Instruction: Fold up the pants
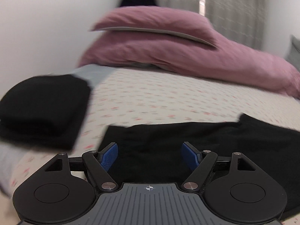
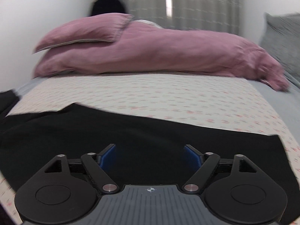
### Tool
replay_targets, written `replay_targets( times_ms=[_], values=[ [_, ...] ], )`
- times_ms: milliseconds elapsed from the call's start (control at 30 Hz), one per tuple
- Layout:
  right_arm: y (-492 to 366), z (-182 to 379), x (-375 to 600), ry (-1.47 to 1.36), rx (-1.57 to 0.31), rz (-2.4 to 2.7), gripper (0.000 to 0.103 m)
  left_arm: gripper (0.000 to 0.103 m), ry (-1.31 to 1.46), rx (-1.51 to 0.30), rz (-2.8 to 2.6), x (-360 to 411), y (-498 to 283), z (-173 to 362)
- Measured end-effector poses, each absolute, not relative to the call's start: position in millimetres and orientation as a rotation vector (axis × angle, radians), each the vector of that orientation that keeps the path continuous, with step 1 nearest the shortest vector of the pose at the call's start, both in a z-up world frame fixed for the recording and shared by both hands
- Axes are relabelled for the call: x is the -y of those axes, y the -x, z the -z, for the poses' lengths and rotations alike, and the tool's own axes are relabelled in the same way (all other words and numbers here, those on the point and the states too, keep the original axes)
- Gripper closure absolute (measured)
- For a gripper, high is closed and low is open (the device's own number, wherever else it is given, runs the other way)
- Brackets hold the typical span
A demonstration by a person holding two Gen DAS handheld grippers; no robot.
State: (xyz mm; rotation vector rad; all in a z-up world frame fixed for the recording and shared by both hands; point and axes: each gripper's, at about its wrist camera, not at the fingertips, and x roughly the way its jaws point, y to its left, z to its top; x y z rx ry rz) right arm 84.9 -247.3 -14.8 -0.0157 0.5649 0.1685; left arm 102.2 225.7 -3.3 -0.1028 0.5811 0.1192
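Nearest us, our left gripper (image 1: pixel 149 154) and right gripper (image 2: pixel 149 156) both have their jaws spread wide with nothing between the blue pads; neither has hold of any cloth. Just beyond the fingertips the black pants (image 2: pixel 131 136) lie spread flat along the near edge of the bed (image 2: pixel 168 97), running across both views, with one end reaching toward the bed's right edge. We judge the fold has barely started or sits between steps: the cloth looks laid out in one broad layer, and the folding over and squaring up are left to do, though blur and the dark fabric hide any creases.

Toward the bed's left edge sits a stack of black clothes (image 1: pixel 45 108), already folded, close to the pants but apart from them. The patterned middle of the bed is bare and gives room to work. At the far edge lie pink pillows (image 1: pixel 168 43), with a grey cushion (image 2: pixel 281 37) at the far right corner and curtains (image 2: pixel 196 3) behind. Nothing stands in our way.
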Motion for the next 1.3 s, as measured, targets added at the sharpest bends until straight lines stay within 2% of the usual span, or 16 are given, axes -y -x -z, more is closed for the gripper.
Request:
replay_targets(
  times_ms=[133,233,433,500,533,867,1000,1067,1233,1300],
  values=[
    [-74,20,212,0.078,-0.571,-0.3,0.022,0.033,0.24,-0.578,-0.168,-256,-84,20],
    [-70,24,198,0.099,-0.572,-0.392,0.022,0.058,0.368,-0.583,-0.158,-276,-77,36],
    [-65,32,185,0.092,-0.606,-0.564,0.023,0.078,0.398,-0.587,-0.175,-280,-85,48],
    [-64,34,186,0.079,-0.622,-0.599,0.023,0.098,0.346,-0.584,-0.205,-275,-84,49],
    [-62,36,185,0.059,-0.632,-0.6,0.023,0.103,0.317,-0.585,-0.214,-272,-85,50],
    [-76,57,215,-0.105,-0.778,-0.477,0.024,0.103,0.074,-0.574,-0.423,-258,-81,48],
    [-71,61,218,-0.056,-0.81,-0.427,0.03,0.102,0.157,-0.505,-0.236,-261,-64,38],
    [-56,49,218,-0.006,-0.731,-0.469,0.029,0.094,0.132,-0.482,-0.083,-251,-59,35],
    [-26,37,200,0.105,-0.638,-0.63,0.03,0.085,-0.021,-0.471,0.266,-199,-55,34],
    [-20,41,182,0.196,-0.644,-0.668,0.031,0.062,-0.075,-0.477,0.372,-180,-54,36]
  ],
)
